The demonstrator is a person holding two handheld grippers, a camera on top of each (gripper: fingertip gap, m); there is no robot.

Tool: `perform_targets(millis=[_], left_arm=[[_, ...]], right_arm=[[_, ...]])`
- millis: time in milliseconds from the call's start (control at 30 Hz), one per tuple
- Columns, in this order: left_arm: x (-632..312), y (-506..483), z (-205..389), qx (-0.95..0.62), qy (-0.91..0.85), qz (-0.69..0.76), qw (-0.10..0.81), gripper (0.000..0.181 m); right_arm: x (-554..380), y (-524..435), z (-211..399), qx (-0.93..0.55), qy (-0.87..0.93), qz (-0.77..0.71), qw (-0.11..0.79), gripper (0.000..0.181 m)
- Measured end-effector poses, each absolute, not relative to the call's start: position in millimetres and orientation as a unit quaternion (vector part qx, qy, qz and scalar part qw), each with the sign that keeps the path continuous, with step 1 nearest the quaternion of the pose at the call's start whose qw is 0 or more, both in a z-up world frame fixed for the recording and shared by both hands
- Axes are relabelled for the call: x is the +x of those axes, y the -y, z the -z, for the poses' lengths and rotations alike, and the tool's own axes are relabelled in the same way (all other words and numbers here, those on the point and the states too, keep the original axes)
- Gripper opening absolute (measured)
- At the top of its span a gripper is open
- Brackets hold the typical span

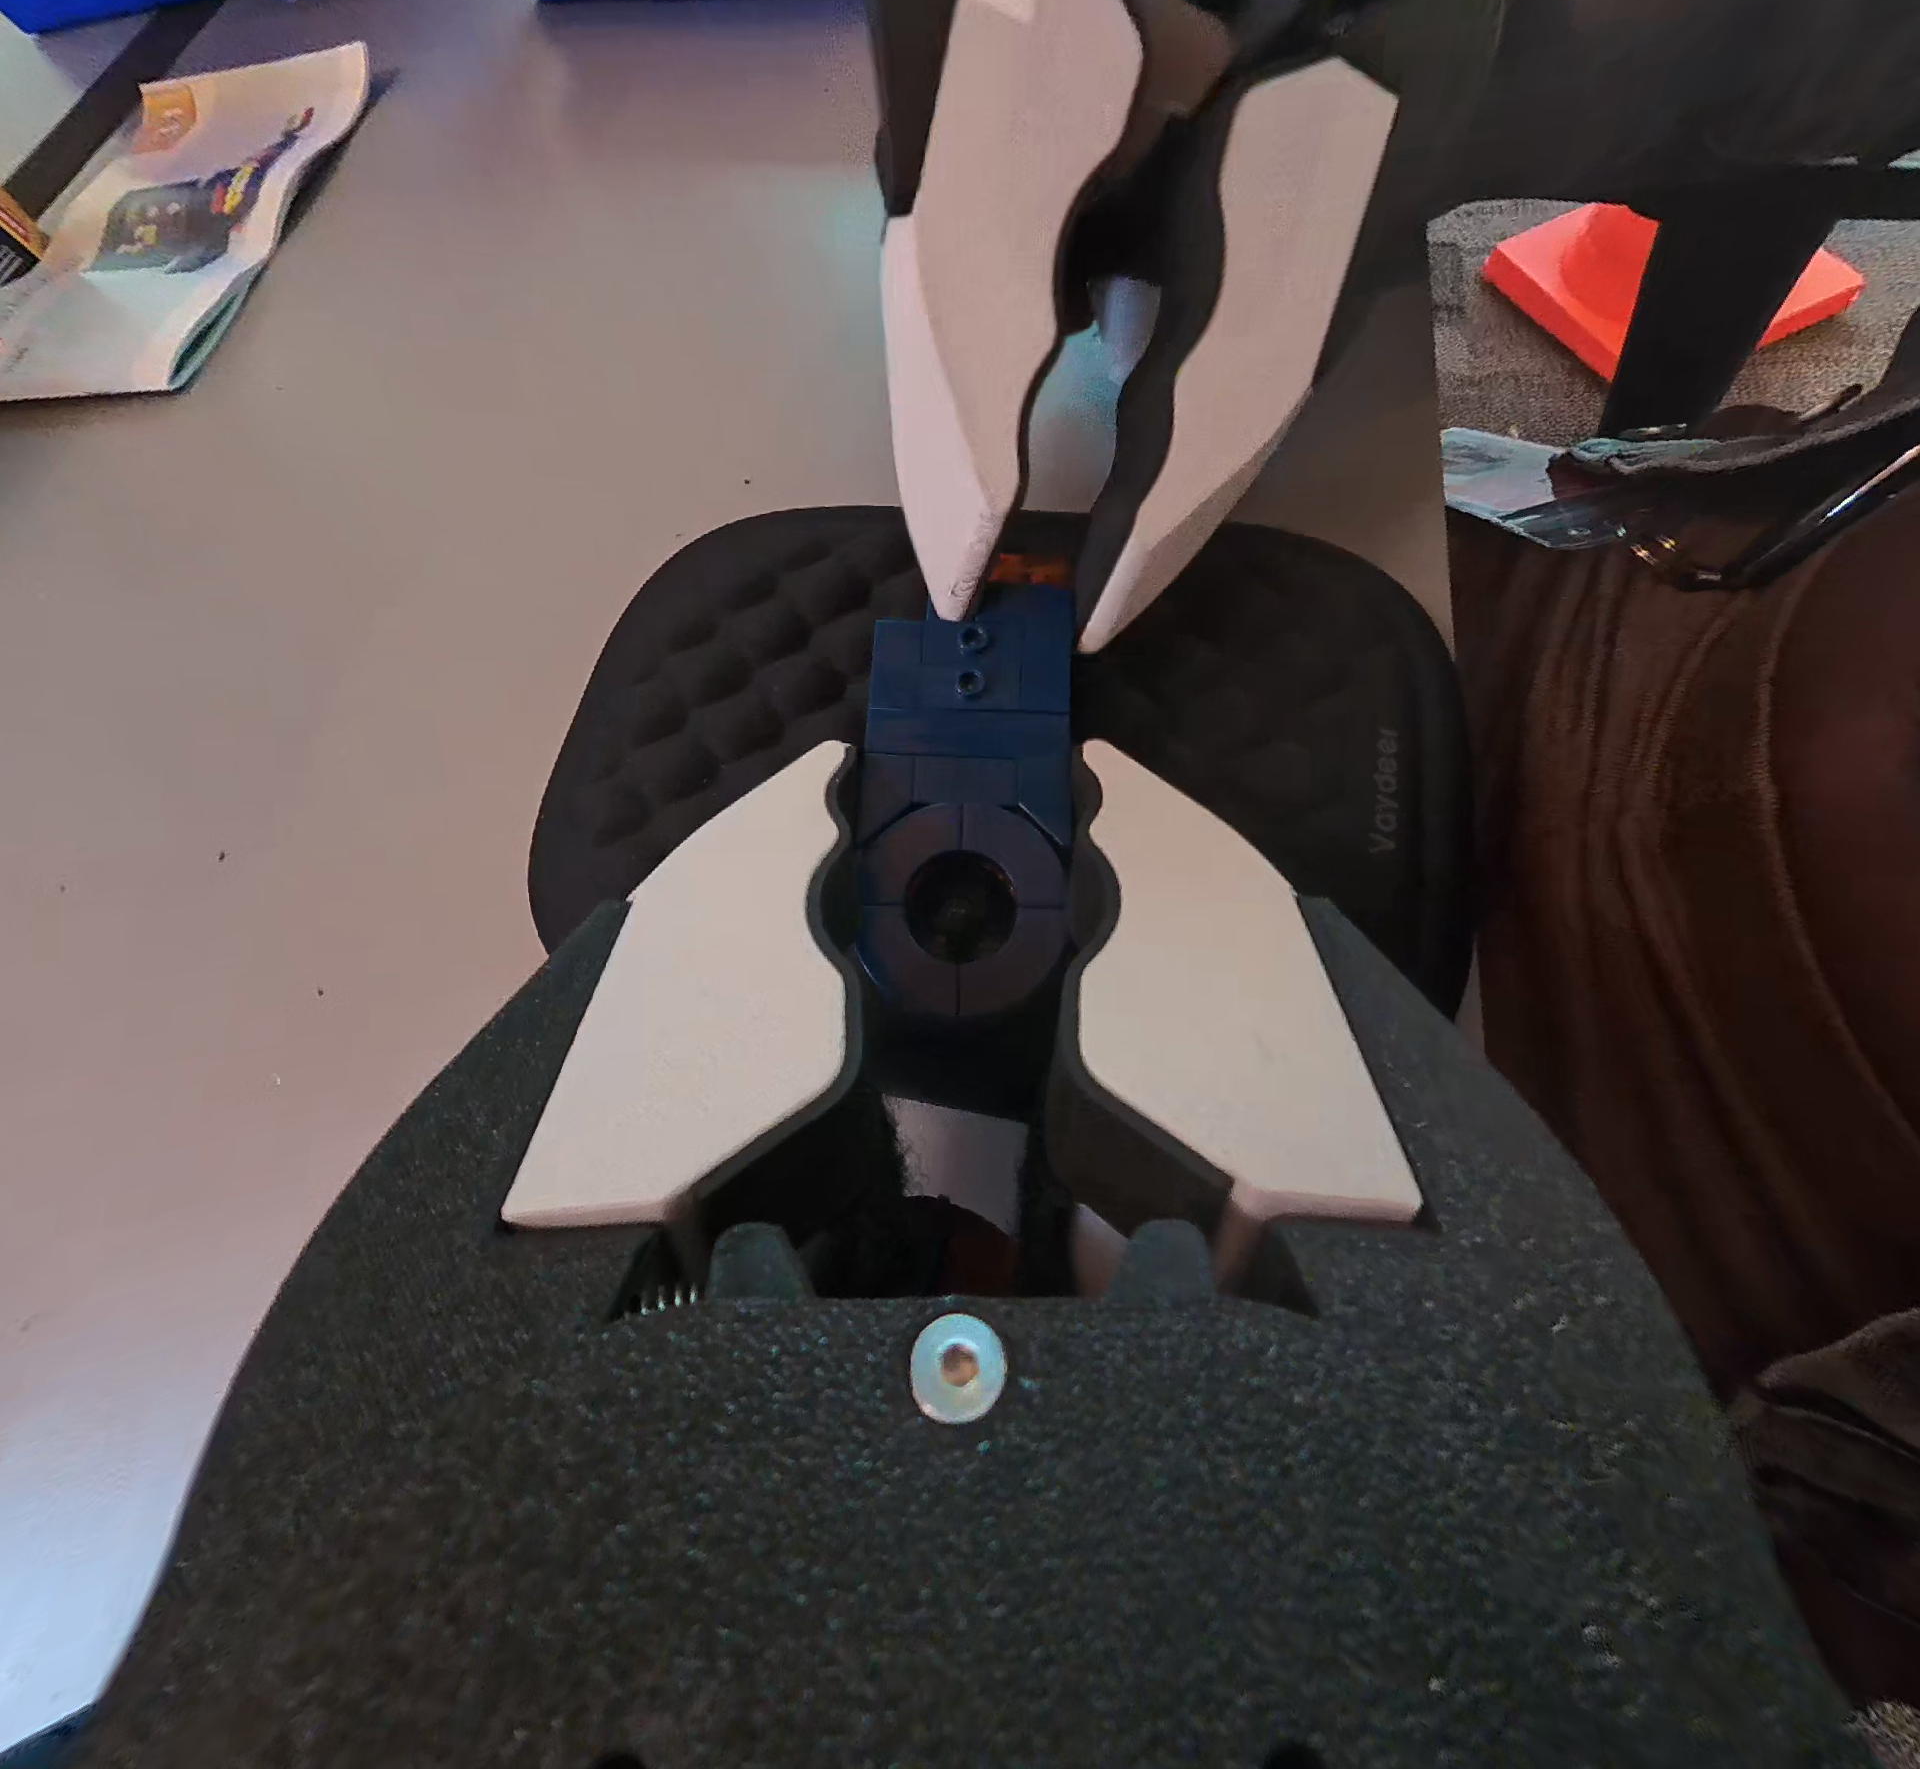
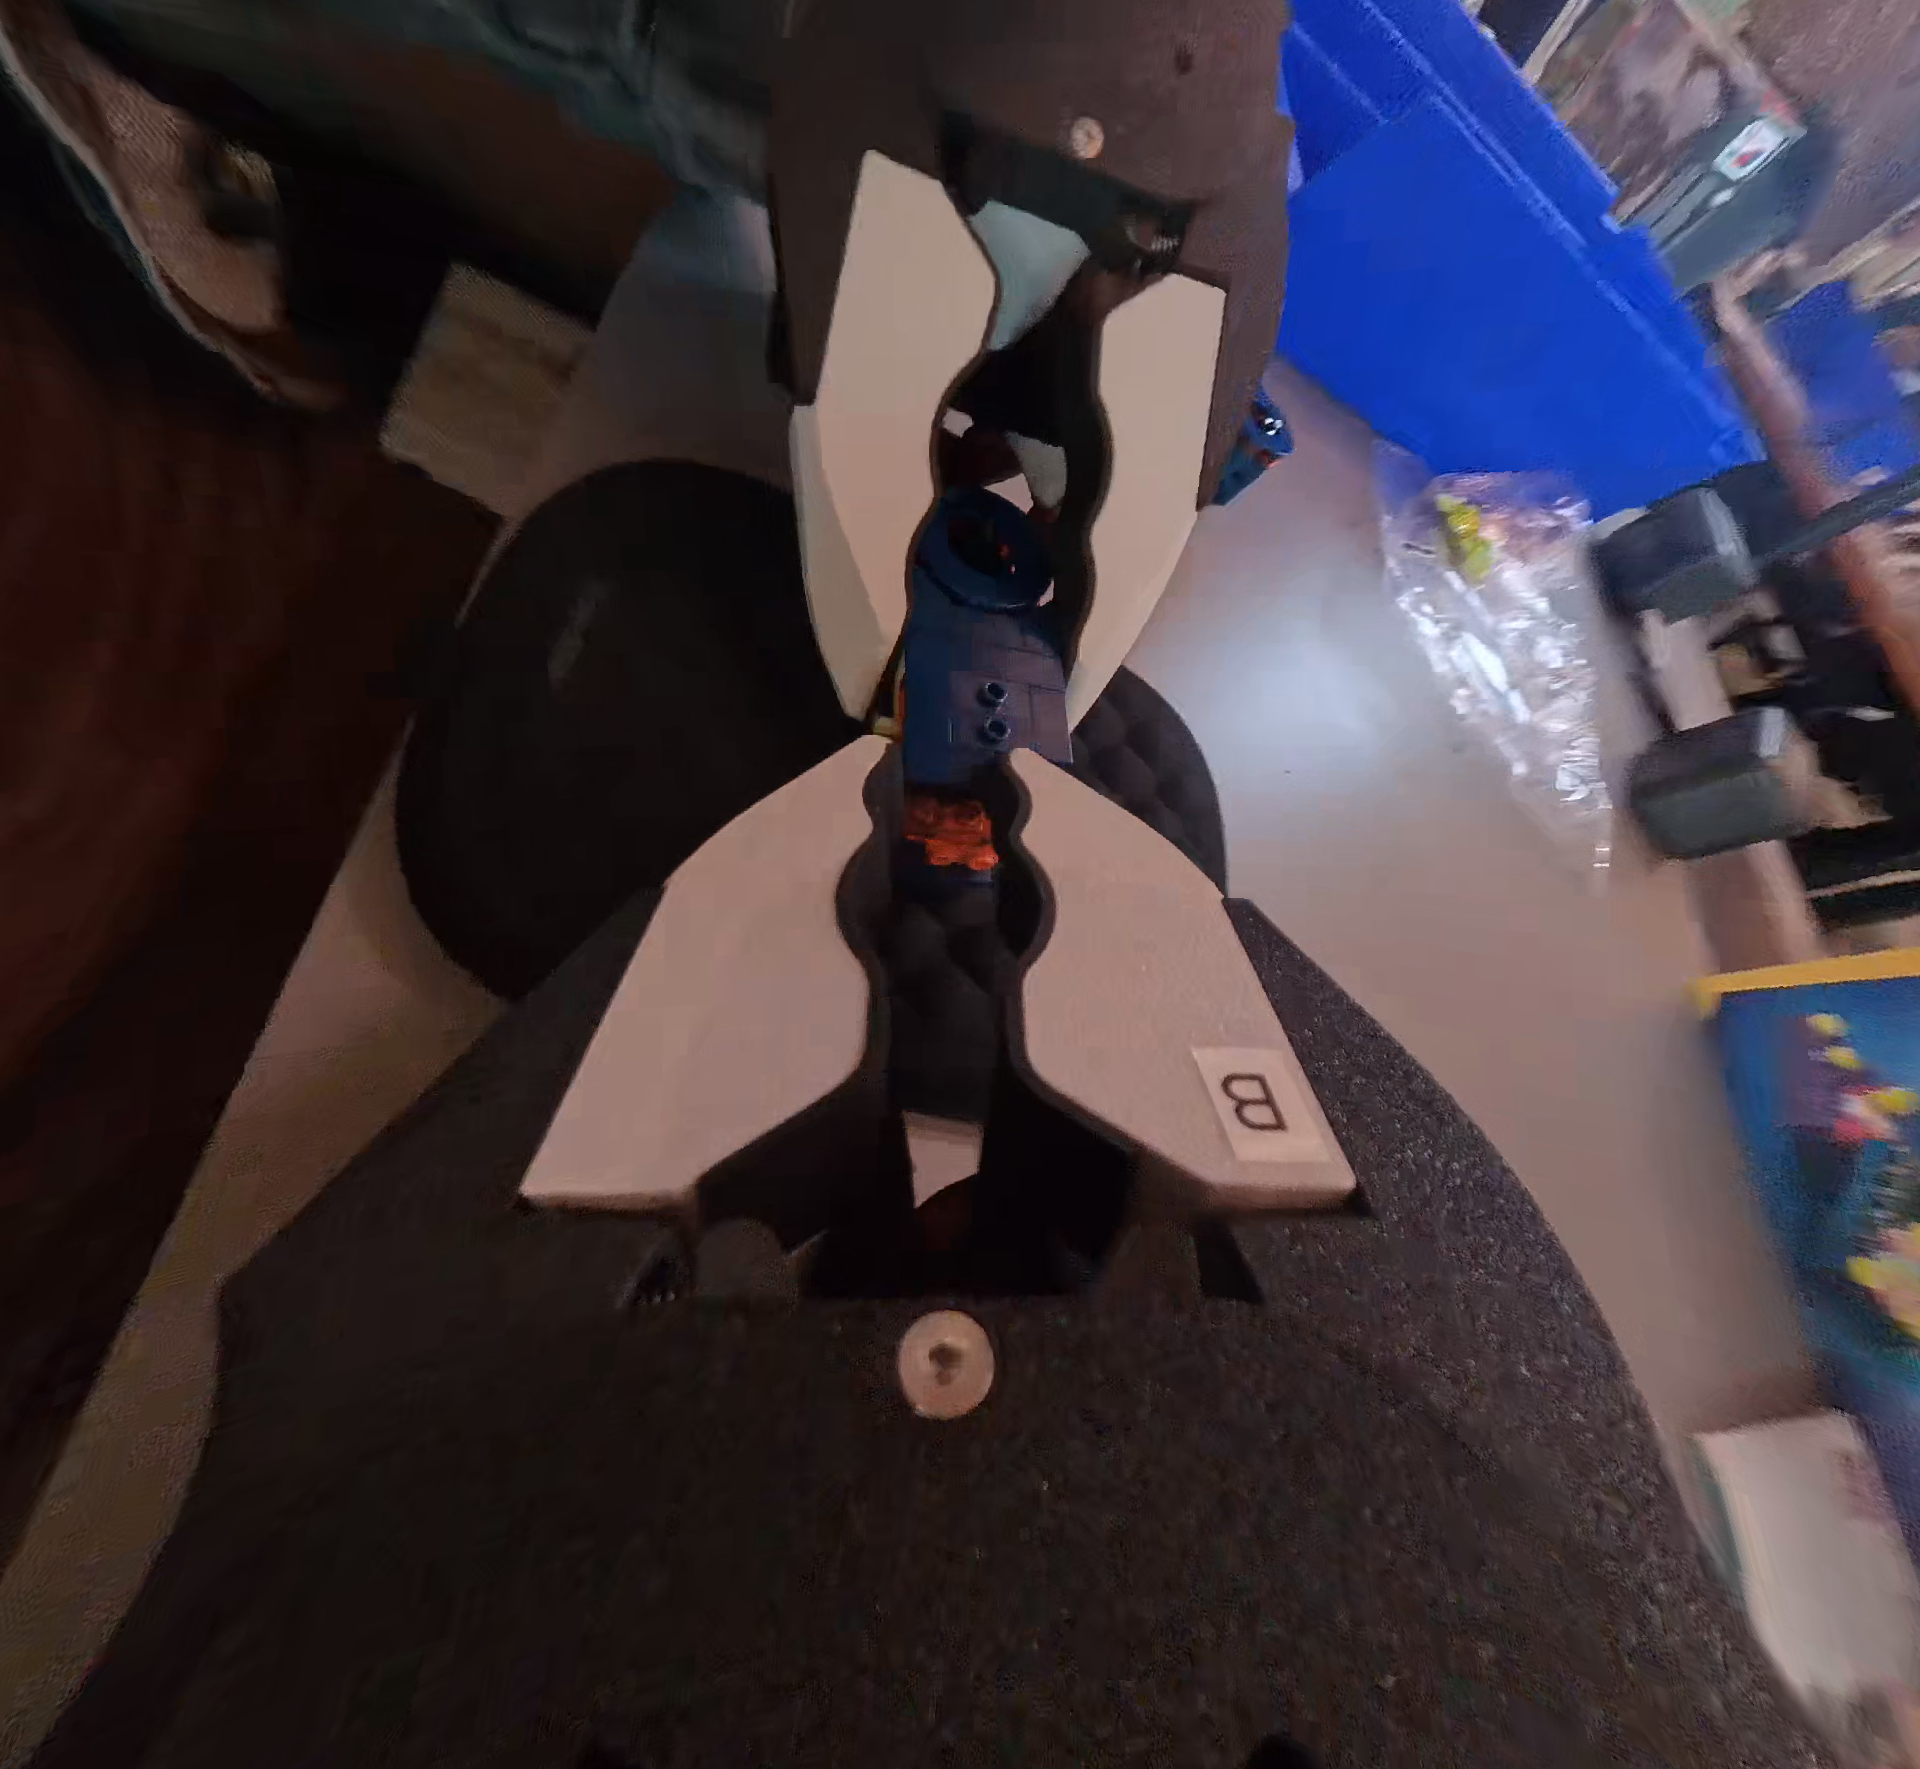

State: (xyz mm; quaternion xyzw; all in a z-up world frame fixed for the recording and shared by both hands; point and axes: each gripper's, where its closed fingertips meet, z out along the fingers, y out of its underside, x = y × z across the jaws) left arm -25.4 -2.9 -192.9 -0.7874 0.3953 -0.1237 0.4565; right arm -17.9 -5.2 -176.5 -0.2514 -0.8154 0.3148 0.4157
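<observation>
Two claws grip navy brick build [image 1: 971, 743], L claw [image 1: 966, 763] ring end, R claw [image 2: 945, 763] orange end, booklet [image 1: 166, 223] L view only

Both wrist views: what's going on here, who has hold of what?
A person works two handheld grippers on one dark blue brick build. The left gripper is shut on its ring-shaped end. The right gripper pinches the opposite end, by the orange piece. The build sits between them above a black padded mat on the grey table. A leaflet lies further back.
</observation>
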Motion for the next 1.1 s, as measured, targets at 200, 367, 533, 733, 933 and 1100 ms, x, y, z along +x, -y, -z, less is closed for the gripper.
perform_targets(millis=[200, 367, 533, 733, 933, 1100], left_arm=[[-25.4, 0.5, 194.3, -0.811, -0.358, 0.158, 0.435, 0.037], [-24.8, 0.5, 193.0, -0.800, -0.361, 0.160, 0.452, 0.037], [-24.6, 0.6, 193.0, -0.799, -0.358, 0.160, 0.455, 0.037], [-24.1, 0.7, 193.0, -0.796, -0.360, 0.155, 0.460, 0.037], [-24.1, 0.5, 193.0, -0.797, -0.358, 0.155, 0.461, 0.037], [-24.1, 0.5, 193.0, -0.797, -0.358, 0.155, 0.461, 0.037]], right_arm=[[-14.0, 8.9, 166.8, -0.185, 0.795, -0.253, 0.520, 0.016], [-5.6, -5.7, 130.5, -0.268, 0.719, -0.344, 0.542, 0.016], [61.4, -125.1, 69.3, -0.472, 0.557, -0.313, 0.607, 0.016], [196.2, -269.9, 77.3, -0.710, 0.430, -0.121, 0.545, 0.017], [239.4, -303.9, 118.7, -0.784, 0.433, -0.084, 0.437, 0.043], [237.0, -302.2, 112.3, -0.761, 0.438, -0.113, 0.466, 0.053]])
